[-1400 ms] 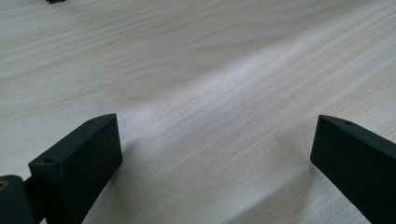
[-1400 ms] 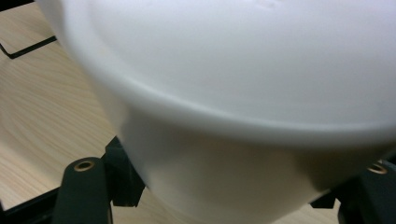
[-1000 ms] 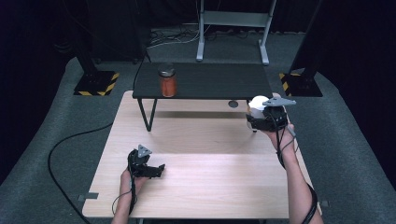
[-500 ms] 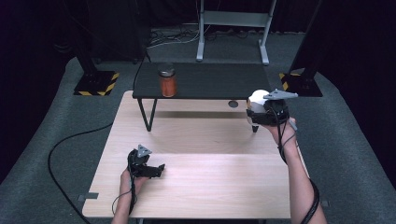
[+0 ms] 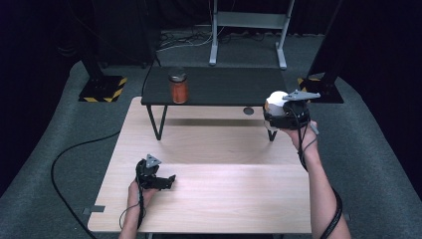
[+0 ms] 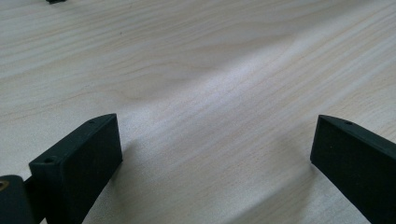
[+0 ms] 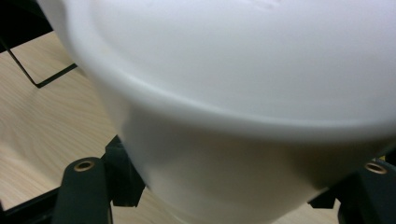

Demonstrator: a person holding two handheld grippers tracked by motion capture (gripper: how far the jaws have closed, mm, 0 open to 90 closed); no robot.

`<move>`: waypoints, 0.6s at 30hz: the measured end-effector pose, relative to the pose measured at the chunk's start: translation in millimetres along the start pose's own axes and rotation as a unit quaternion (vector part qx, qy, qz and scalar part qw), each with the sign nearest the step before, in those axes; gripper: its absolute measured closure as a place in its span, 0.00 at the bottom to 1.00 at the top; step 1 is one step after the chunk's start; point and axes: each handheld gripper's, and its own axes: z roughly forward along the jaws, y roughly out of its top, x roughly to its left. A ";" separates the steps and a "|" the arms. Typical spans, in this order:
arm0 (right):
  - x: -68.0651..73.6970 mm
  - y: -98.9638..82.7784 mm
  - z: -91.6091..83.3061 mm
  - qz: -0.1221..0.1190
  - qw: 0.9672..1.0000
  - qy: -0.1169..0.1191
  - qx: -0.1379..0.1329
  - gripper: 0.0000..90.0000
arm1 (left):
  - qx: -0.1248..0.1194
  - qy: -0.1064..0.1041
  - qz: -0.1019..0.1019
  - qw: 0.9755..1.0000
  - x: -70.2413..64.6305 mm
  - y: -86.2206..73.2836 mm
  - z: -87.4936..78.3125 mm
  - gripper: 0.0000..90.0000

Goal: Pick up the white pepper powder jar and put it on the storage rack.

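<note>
A white cup (image 7: 243, 116) is being clamped by the right gripper (image 5: 287, 113); the left gripper (image 6: 215, 154) (jaws spread, nothing between) is being rested on the wooden table (image 5: 224, 194).

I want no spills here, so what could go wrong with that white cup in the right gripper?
1. The right gripper holds the white cup low on its tapered body; a smooth, wide-rimmed cup might slip or tip in the jaws.
2. It hangs near the black shelf edge and could knock against it on the way.
3. The orange jar stands on that shelf; a sweep leftward might topple it.
</note>
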 end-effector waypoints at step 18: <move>-2.3 19.9 -7.3 0.003 1.000 0.005 -0.005 0.33 | 0.000 0.000 0.000 1.000 0.0 0.0 0.0 0.02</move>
